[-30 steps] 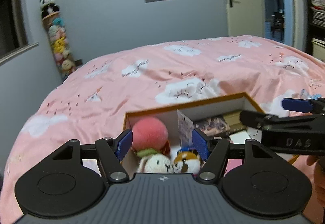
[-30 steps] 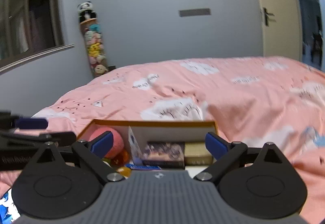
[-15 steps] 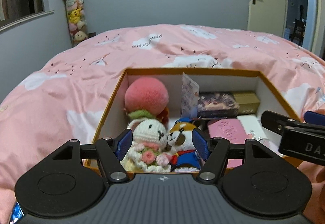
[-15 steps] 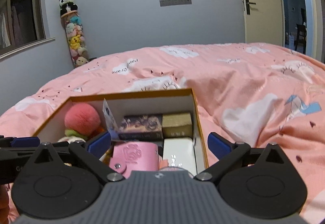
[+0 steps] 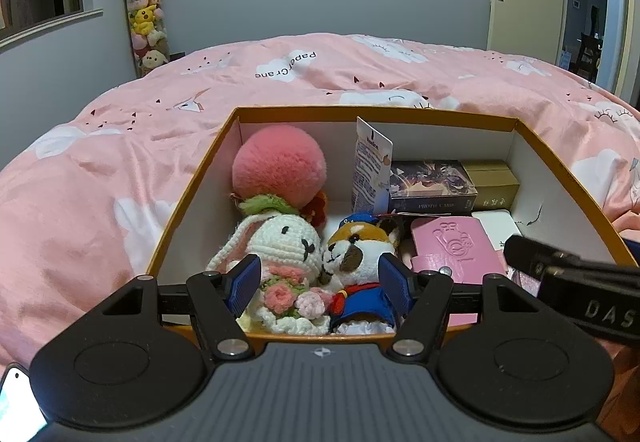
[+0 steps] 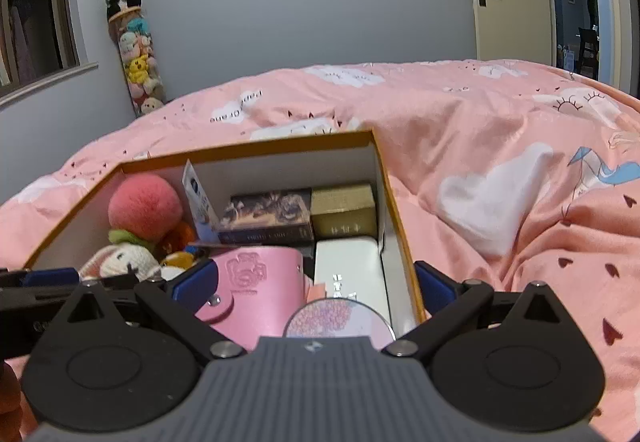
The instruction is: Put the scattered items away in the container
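Box: your orange-rimmed box (image 5: 536, 139) sits on the pink bedspread (image 5: 120, 177), and everything below is placed relative to it.
Left claw: your left gripper (image 5: 320, 278) hangs released over the box's near edge, its blue pads either side of the two toys, grasping nothing.
Right claw: your right gripper (image 6: 316, 284) is spread wide over the box's near right corner, also empty.
Toys: a crochet rabbit (image 5: 280, 242) and a small plush dog (image 5: 356, 254) lie touching at the near left inside; a pink pompom (image 5: 280, 169) sits behind them.
Writing: the dark card box (image 5: 432, 185) at the back reads "PHOTO CARDS"; the bedspread beyond the box reads "Paper Crane"; the other claw's arm shows "DAS".
Others inside: a pink embossed wallet (image 6: 256, 278), a white case (image 6: 348, 262), a tan carton (image 6: 344, 209), an upright printed tag (image 5: 370, 165).
In the way: a round glittery disc (image 6: 340, 318) lies right under your right claw.
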`<state>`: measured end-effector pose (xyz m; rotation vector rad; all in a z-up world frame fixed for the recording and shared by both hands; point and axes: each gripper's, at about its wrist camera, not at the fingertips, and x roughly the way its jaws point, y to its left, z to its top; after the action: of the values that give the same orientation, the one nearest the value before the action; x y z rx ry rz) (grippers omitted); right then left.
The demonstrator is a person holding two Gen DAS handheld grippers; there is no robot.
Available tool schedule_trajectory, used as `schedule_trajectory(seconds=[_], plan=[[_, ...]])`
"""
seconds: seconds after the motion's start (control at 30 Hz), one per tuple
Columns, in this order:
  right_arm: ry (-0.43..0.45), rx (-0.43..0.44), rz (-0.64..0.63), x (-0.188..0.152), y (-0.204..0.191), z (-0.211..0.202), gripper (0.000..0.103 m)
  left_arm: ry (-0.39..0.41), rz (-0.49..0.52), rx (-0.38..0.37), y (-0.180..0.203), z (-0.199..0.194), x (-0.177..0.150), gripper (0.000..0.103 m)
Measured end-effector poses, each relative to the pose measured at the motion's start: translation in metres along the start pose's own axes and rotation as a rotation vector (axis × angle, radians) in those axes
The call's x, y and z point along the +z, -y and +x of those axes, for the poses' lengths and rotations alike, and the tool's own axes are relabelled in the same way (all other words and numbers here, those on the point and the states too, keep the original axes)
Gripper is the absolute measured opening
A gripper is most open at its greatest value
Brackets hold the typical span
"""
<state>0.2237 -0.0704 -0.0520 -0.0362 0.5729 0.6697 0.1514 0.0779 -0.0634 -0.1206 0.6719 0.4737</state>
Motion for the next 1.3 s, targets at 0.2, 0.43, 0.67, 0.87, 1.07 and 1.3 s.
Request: schedule_trajectory(seconds=[0.2, 0.43, 0.67, 0.87, 1.07, 1.3], plan=[[-0.016, -0.010, -0.001, -0.0060, 0.0008, 0.0057, 0.102, -0.003, -0.003, 0.007, 0.0008, 0.0046, -0.0019, 0.090], [-0.019, -0.001, 0.025, -0.0091, 0.0062, 0.0079, 0.102, -0.005, -0.005, 0.008, 0.0021, 0.0056, -0.0028, 0.090], [-0.017, -0.001, 0.025, -0.0091, 0.0059, 0.0079, 0.102, -0.005, -0.006, 0.010, 0.0023, 0.0056, -0.0029, 0.090], [-0.016, -0.001, 0.025, -0.0092, 0.0058, 0.0079, 0.102, -0.012, -0.009, 0.015, 0.0025, 0.0067, -0.0042, 0.090], [-0.017, -0.001, 0.025, -0.0092, 0.0059, 0.0081, 0.102, -0.011, -0.010, 0.015, 0.0025, 0.0067, -0.0043, 0.090], [-0.016, -0.001, 0.025, -0.0092, 0.0059, 0.0083, 0.102, -0.011, -0.009, 0.014, 0.0024, 0.0069, -0.0041, 0.090]])
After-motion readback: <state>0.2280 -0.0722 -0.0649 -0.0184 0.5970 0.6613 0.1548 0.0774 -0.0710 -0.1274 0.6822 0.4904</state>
